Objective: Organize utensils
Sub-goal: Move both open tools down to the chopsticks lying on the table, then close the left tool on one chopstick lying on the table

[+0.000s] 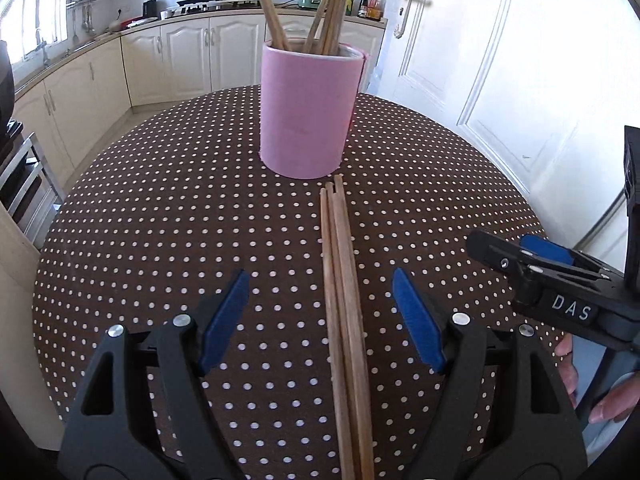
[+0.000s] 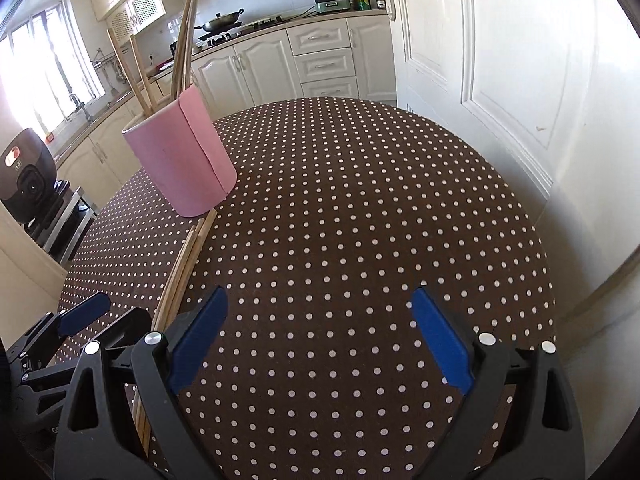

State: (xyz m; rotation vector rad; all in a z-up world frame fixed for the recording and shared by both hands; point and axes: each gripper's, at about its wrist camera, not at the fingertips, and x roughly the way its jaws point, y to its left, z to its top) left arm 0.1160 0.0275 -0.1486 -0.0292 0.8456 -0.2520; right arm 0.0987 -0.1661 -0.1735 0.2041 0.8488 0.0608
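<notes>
A pink cup stands on a round table with a dotted brown cloth, several chopsticks upright in it. More loose chopsticks lie bundled on the cloth just in front of the cup, their far tips almost at its base. The left gripper hangs over them, jaws wide, gripping nothing. The right gripper, to the cup's right, is also spread wide and empty, over bare cloth.

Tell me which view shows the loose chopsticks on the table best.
The left wrist view: the loose chopsticks run up the middle between the open left gripper fingers, tips near the pink holder. The right wrist view shows them at its left edge, partly hidden.
</notes>
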